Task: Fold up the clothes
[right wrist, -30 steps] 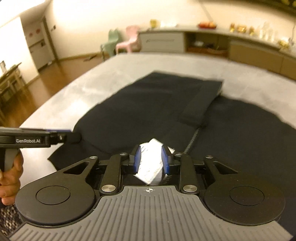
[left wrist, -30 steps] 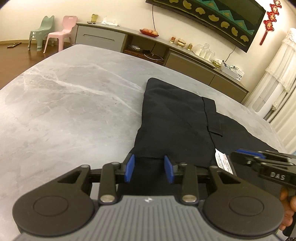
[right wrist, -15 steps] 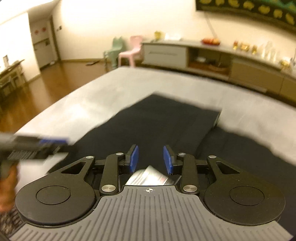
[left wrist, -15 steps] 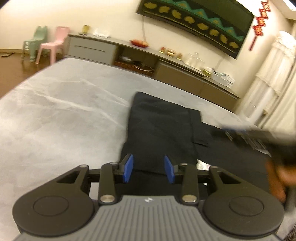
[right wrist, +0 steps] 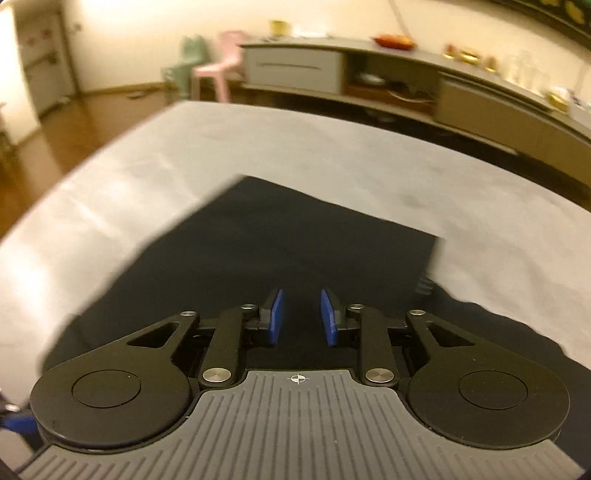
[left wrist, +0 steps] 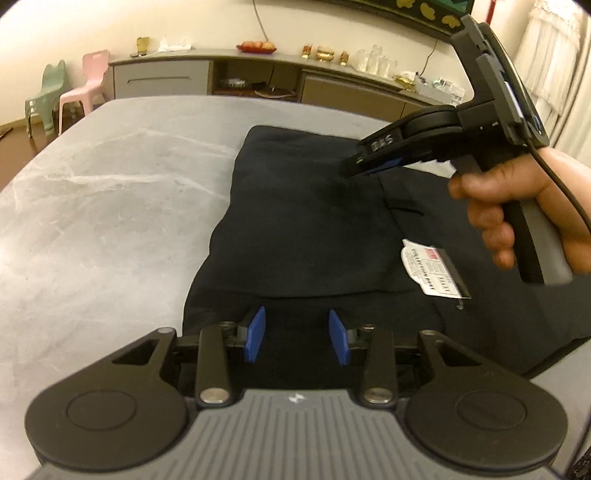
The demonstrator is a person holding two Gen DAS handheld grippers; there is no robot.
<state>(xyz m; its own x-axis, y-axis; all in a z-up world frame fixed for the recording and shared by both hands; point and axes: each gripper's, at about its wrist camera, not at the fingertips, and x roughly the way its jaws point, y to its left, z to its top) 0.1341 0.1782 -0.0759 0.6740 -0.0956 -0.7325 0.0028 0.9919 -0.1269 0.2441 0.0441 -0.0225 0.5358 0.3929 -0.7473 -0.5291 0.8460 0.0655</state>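
A long low sideboard (left wrist: 258, 79) runs along the cream wall (left wrist: 207, 22), with a pink chair (left wrist: 86, 83) and green chair (left wrist: 44, 98) at its left end on the wooden floor (right wrist: 74, 125).

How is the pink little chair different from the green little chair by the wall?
The pink chair is pink; the green chair is pale green. The pink chair stands nearer the grey cabinet, the green chair farther from it. The pink chair's back has a plain top edge; the green chair's back looks lumpier on top, though it is too small to tell well. Both are small plastic chairs on the wooden floor.
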